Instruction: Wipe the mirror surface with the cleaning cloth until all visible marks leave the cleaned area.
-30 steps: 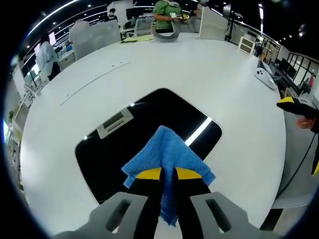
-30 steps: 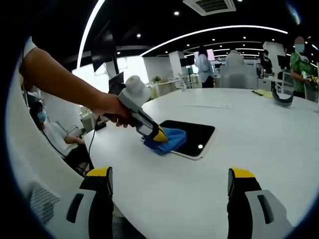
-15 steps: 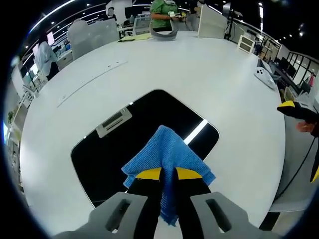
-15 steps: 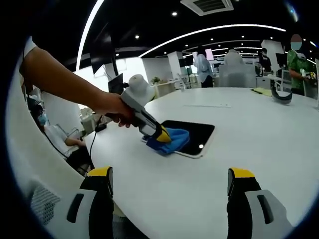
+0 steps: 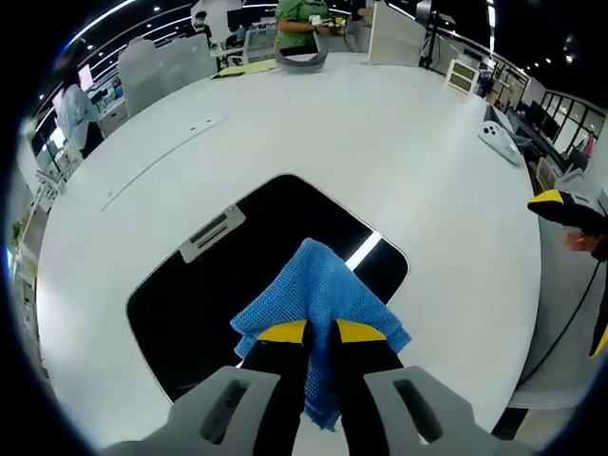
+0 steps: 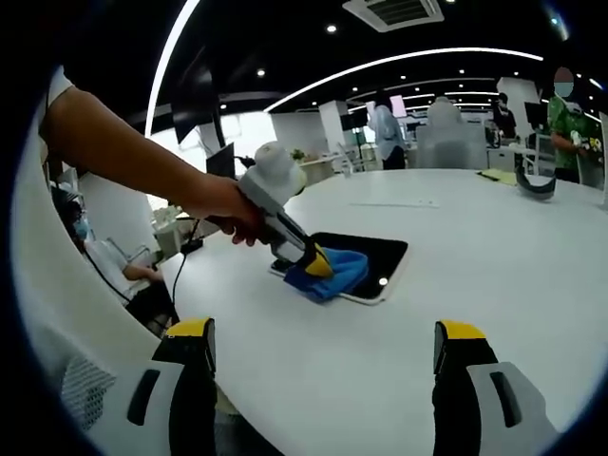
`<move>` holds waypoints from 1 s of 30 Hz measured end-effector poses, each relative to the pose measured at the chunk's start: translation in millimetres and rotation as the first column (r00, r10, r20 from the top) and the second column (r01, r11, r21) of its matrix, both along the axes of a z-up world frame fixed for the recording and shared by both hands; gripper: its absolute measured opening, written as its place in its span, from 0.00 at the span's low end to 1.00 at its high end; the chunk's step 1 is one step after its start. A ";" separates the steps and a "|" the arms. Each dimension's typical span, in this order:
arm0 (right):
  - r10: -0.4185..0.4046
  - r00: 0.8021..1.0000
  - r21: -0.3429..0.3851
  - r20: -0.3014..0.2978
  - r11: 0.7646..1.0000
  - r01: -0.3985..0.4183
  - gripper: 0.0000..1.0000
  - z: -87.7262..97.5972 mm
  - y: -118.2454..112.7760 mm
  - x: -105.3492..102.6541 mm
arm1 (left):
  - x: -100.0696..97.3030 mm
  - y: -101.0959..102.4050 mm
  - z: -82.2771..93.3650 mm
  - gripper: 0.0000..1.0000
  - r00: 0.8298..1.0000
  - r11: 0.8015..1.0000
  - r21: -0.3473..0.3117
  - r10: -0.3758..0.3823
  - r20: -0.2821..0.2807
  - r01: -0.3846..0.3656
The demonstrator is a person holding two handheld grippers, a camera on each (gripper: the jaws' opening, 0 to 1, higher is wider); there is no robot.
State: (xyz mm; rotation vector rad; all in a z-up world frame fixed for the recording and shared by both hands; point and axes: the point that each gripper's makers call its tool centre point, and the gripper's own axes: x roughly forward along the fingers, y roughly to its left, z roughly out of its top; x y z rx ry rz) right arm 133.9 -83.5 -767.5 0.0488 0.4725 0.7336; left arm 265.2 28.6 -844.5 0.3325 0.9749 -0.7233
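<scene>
White table (image 5: 427,161) carries the mirror (image 5: 218,275), stretching toward ten o'clock from the left gripper (image 5: 321,332), which pinches the cloth (image 5: 318,290); right gripper (image 6: 323,356) gapes wide, well apart.

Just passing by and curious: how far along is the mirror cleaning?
Midway, it seems. The left hand-held gripper already grips the blue cloth and presses it on the dark mirror. I can't make out any marks. The far part is not yet covered. The right hand-held gripper waits open.

Left view close above mirror (image 5: 237,275); right view farther, side-on.
</scene>
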 end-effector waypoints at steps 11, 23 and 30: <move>-0.009 1.000 0.008 -0.012 1.000 0.009 0.95 -2.8 -0.5 -6.1 | 0.3 -10.2 0.2 0.09 1.000 1.000 -0.009 0.003 -0.004 -0.003; -0.004 1.000 -0.015 0.020 1.000 0.004 0.96 0.5 2.0 -10.3 | 0.4 -18.3 0.3 0.09 0.999 1.000 0.001 -0.001 0.032 0.001; 0.008 1.000 -0.019 0.029 1.000 -0.007 0.96 4.4 4.5 -13.2 | 1.3 -20.7 0.5 0.08 1.000 1.000 0.001 -0.002 0.031 0.002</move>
